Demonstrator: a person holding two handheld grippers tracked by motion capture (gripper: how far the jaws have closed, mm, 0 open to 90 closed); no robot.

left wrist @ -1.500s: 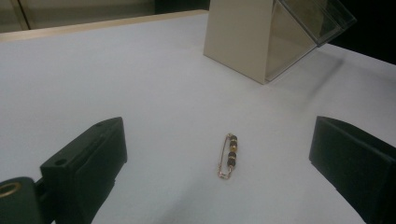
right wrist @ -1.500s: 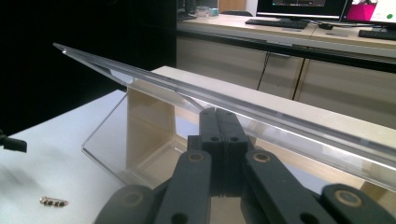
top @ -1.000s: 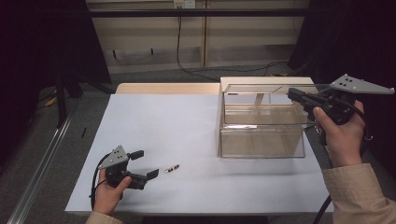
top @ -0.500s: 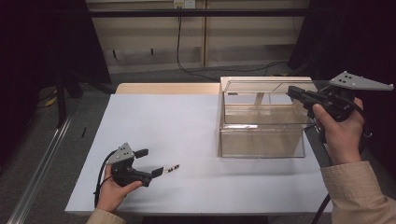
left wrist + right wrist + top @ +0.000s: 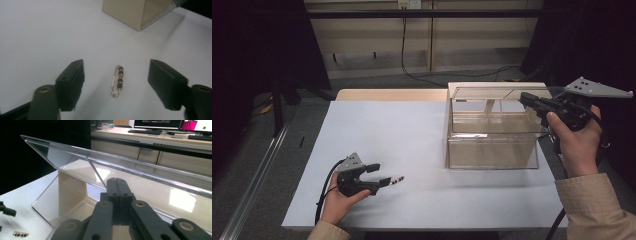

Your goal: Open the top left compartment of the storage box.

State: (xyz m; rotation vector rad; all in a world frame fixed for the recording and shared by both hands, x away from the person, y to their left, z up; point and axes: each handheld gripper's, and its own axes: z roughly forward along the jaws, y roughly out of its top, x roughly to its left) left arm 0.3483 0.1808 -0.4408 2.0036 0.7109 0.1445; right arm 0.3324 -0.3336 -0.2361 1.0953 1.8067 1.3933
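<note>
Our left gripper point(image 5: 116, 82), jaws just closing, straddled the beaded safety pin point(image 5: 118, 81) near the table's point(image 5: 422, 130) front edge; it could skid flat. Our right gripper point(image 5: 116, 185) stayed shut at the clear box's lid point(image 5: 82, 157).

Dim room: grey floor point(image 5: 272, 150), beige cabinets point(image 5: 422, 45) behind, possibly desks with monitors point(image 5: 160, 123).

Pin point(image 5: 118, 80) on table point(image 5: 412, 135), well left of clear box point(image 5: 492, 125)

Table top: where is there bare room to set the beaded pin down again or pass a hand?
The white table is bare from its left edge to the clear box, and along the near edge below the box. Crowded spots: the near-left corner, where the left gripper straddles the beaded pin, and the box's right end, with the right gripper.
</note>
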